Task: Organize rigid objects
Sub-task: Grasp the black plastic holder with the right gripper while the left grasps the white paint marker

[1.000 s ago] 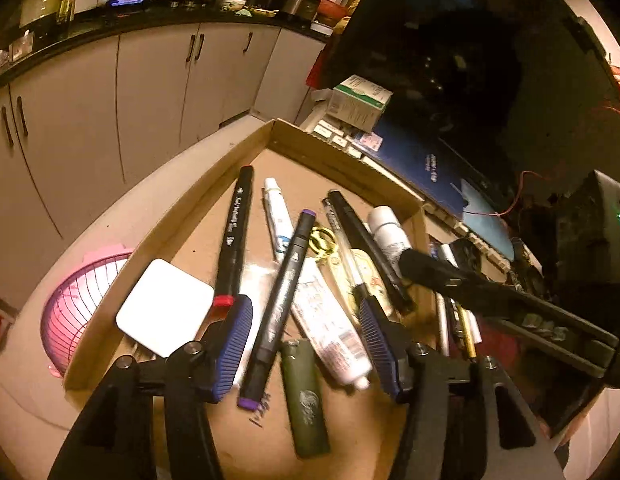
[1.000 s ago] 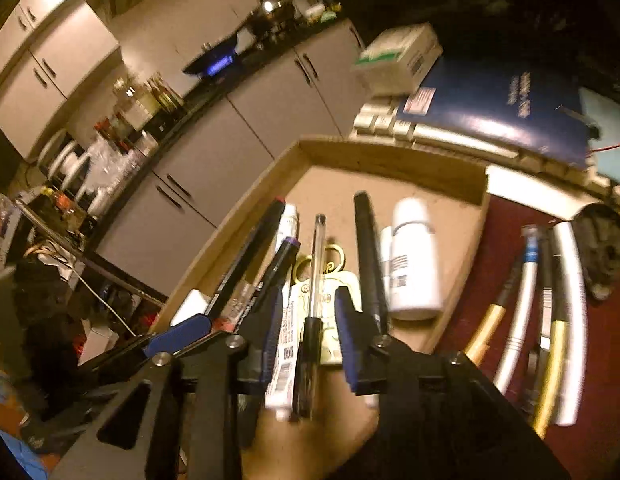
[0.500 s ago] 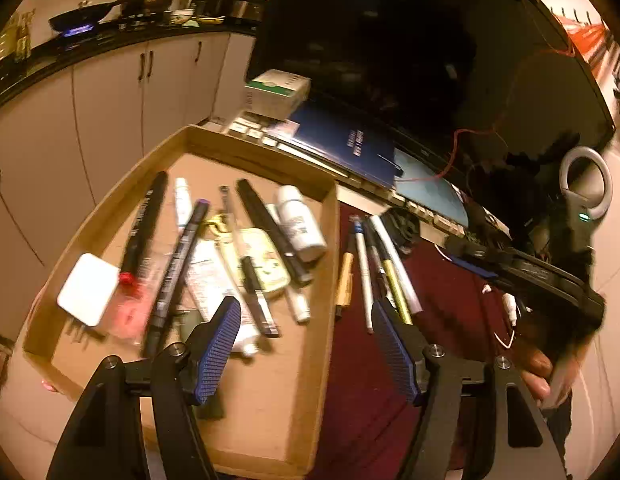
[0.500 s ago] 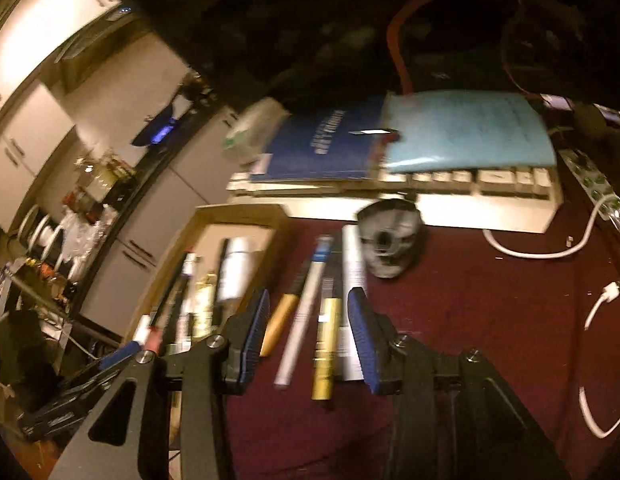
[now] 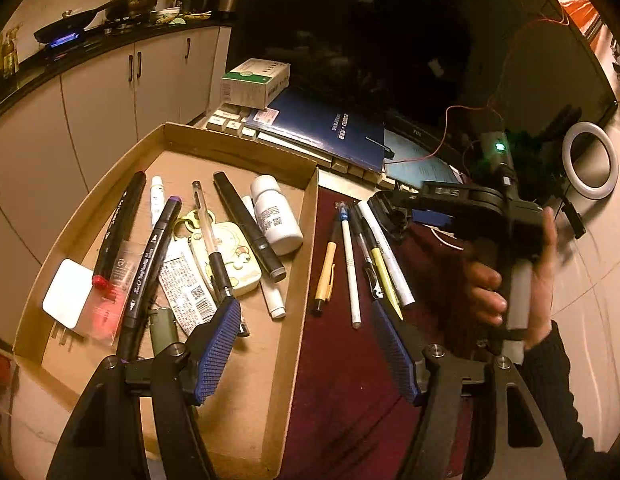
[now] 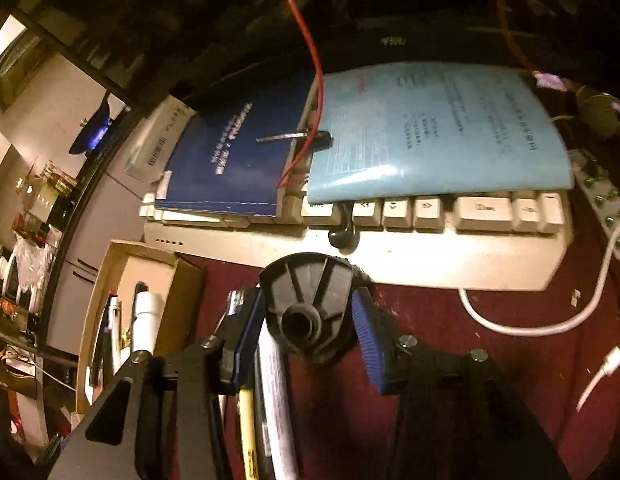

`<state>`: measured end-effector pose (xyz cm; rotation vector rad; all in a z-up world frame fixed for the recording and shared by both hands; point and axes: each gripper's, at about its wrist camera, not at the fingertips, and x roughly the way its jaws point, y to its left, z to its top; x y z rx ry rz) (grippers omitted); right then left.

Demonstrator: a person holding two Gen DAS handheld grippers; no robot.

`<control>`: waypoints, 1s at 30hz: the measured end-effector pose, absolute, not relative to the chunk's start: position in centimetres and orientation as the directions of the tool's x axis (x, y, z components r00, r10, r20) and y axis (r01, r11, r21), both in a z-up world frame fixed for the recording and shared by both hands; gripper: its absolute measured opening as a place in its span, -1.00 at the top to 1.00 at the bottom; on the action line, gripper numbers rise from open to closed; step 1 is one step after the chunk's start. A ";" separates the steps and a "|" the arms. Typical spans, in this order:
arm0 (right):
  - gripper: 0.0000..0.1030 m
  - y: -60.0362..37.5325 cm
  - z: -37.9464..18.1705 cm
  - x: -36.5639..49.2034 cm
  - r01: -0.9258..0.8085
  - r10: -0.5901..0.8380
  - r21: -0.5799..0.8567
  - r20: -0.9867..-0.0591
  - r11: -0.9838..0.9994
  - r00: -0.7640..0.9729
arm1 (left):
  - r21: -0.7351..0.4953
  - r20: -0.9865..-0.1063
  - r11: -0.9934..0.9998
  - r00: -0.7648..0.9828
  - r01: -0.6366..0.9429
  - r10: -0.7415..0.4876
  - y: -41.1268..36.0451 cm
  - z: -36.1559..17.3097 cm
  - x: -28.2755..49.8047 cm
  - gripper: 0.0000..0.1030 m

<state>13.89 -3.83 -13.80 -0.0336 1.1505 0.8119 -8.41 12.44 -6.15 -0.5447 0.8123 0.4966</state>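
Observation:
A cardboard tray (image 5: 294, 280) holds markers, pens, a white bottle (image 5: 274, 216) and a white charger. Several pens (image 5: 351, 256) lie in a row on the maroon cloth to its right. A black round ribbed part (image 6: 308, 308) sits at the far end of the pens, in front of the keyboard. My right gripper (image 6: 308, 334) is open with its jaws on either side of this part; it also shows in the left wrist view (image 5: 393, 216). My left gripper (image 5: 310, 344) is open and empty above the tray's right wall.
A white keyboard (image 6: 389, 232) lies behind the cloth with a dark blue book (image 6: 226, 160) and a light blue folder (image 6: 433, 128) on it. A white cable (image 6: 529, 320) runs on the cloth to the right. A ring light (image 5: 589, 160) stands far right.
My right gripper has moved forward from over the pens to straddle the black round part. My left gripper has drawn back and to the right.

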 end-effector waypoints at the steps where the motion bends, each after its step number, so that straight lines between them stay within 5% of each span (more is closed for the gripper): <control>1: 0.05 -3.6 -14.0 14.0 -0.585 0.540 0.353 -0.823 0.730 0.176 | -0.259 -0.783 0.756 0.589 -0.601 0.200 12.4 -6.2 -8.2 -0.38; 8: 0.24 -4.3 -14.5 13.9 -0.593 0.536 0.358 -0.830 0.721 0.151 | -0.248 -0.788 0.781 0.588 -0.573 0.182 11.4 -6.1 -6.4 -0.38; 10: 0.51 -5.8 -13.8 13.8 -0.589 0.565 0.385 -0.811 0.710 0.152 | -0.247 -0.790 0.795 0.590 -0.555 0.167 10.8 -6.2 -5.5 -0.38; 19: 0.53 -11.7 -13.2 14.1 -0.523 0.634 0.484 -0.758 0.702 0.150 | -0.281 -0.814 0.842 0.579 -0.460 0.045 9.0 -7.2 2.2 -0.37; 24: 0.53 -14.3 -13.7 15.7 -0.458 0.689 0.564 -0.706 0.687 0.164 | -0.248 -0.868 0.851 0.497 -0.463 0.018 9.3 -9.3 7.3 0.40; 30: 0.53 -15.4 -13.4 16.1 -0.424 0.717 0.603 -0.671 0.676 0.187 | -0.229 -0.919 0.811 0.395 -0.538 0.002 10.6 -12.1 10.4 0.43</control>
